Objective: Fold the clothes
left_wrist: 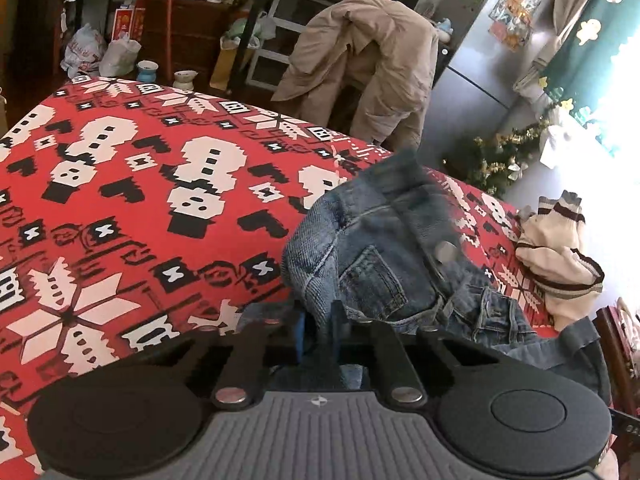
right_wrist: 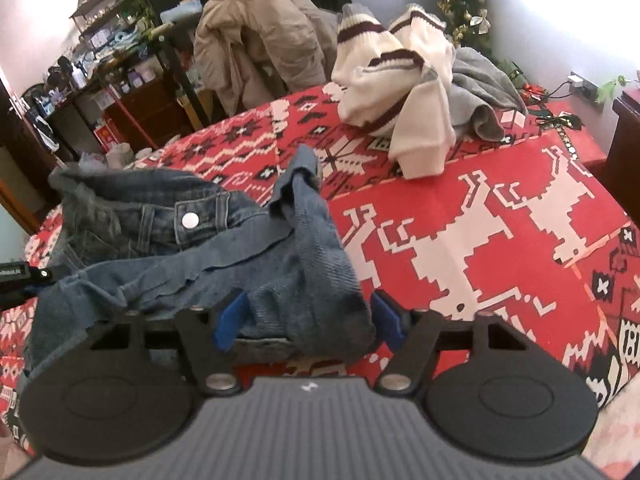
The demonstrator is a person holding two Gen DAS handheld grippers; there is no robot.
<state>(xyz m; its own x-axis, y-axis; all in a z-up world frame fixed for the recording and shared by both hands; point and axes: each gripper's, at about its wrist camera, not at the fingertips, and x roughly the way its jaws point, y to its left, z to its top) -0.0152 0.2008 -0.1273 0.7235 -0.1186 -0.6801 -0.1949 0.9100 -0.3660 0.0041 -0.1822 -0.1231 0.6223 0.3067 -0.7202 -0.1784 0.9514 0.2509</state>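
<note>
Here | jeans (right_wrist: pixel 192 264) crumpled at cloth (right_wrist: pixel 500 208) near edge | right side bare

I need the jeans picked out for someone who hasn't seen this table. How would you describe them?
Start at the table with the red, white and black patterned cloth. On its near side, right in front of both grippers, lies a crumpled heap of blue denim: the jeans. A silver waistband button and stitched pocket set them apart from the cream sweater with dark stripes and the grey garment farther back.
</note>
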